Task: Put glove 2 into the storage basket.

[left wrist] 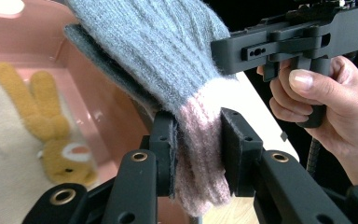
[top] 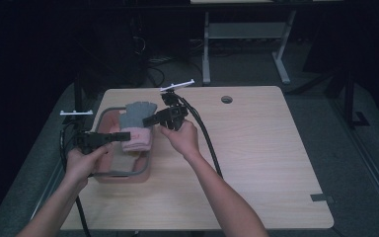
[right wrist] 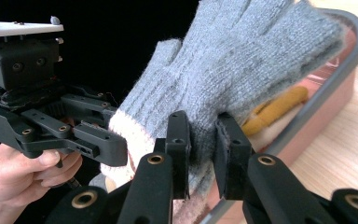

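A grey knit glove (top: 138, 114) with a pink cuff (top: 138, 139) is held up over a pink basket (top: 128, 174) at the table's left side. My left gripper (top: 122, 136) is shut on the pink cuff (left wrist: 200, 154), its pads (left wrist: 168, 149) pressing the knit from both sides. My right gripper (top: 149, 120) is shut on the grey palm part of the glove (right wrist: 242, 60), just above the cuff. In the left gripper view the right gripper (left wrist: 289, 42) shows close by on the right, in a hand.
Inside the basket (left wrist: 98, 107) lies a cream and yellow glove with a small animal face (left wrist: 70, 156). The basket's grey rim (right wrist: 340, 79) runs beside the wooden table (top: 256, 158). A round cable hole (top: 226, 99) sits near the table's far edge.
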Available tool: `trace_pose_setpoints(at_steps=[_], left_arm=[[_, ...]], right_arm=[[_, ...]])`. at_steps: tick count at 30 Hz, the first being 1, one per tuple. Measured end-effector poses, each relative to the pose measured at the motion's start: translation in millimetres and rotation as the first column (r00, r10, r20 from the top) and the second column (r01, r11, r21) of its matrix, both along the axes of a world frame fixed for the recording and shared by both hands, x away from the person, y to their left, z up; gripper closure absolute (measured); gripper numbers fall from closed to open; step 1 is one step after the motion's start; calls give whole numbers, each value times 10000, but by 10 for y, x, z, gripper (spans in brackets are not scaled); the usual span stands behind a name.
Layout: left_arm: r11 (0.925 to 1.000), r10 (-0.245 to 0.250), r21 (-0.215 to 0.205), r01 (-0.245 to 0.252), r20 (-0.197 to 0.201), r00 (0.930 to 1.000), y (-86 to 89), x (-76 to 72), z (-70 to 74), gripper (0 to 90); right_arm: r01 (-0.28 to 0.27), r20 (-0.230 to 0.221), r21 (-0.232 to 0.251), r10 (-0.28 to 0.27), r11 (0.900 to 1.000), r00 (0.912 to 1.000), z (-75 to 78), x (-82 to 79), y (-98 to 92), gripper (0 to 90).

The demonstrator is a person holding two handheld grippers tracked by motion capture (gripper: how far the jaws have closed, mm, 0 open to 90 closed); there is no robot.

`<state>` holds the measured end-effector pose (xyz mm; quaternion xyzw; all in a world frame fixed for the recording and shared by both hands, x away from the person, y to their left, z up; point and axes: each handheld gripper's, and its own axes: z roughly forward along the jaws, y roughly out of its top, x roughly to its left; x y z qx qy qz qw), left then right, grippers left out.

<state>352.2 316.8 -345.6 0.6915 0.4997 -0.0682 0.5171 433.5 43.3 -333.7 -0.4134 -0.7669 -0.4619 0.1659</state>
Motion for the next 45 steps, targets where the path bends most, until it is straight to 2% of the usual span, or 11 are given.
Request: trace_pose_setpoints(at_steps=[7, 19, 25, 29, 33, 37, 40, 43, 45], left_arm=[[9998, 114, 140, -113, -74, 9999, 105, 0, -28, 683], [9983, 484, 334, -472, -367, 9982, 265, -12, -159, 686], [9973, 639, 407, -617, -564, 9964, 322, -28, -256, 688], [9963, 742, 488, -711, -661, 9950, 344, -28, -312, 688], [9935, 857, 825, -784, -879, 9924, 352, -14, -380, 691], [9814, 1076, 1718, -852, -1254, 9863, 349, 10, -457, 690], [9719, 1154, 2215, -802, -1510, 9818, 330, 31, -497, 687], [9559, 1289, 2812, -842, -1444, 9811, 307, 36, -496, 620], [9475, 1429, 3039, -996, -1235, 9820, 287, 23, -456, 557]], right_arm=[[-115, -77, 83, 115, 9999, 9999, -43, 30, 107, 774], [-324, -371, -68, 322, 9995, 9988, -198, 82, 299, 769], [-460, -613, -271, 443, 9986, 9971, -285, 105, 381, 757], [-474, -615, -523, 441, 9975, 9971, -314, 115, 393, 757], [-361, -606, -801, 313, 9961, 9977, -331, 133, 377, 766], [-331, -523, -875, 285, 9956, 9982, -322, 135, 330, 767], [-363, -504, -874, 319, 9955, 9982, -305, 126, 310, 764], [-417, -462, -833, 380, 9957, 9982, -294, 107, 292, 752], [-427, -409, -821, 395, 9957, 9984, -287, 95, 268, 750]])
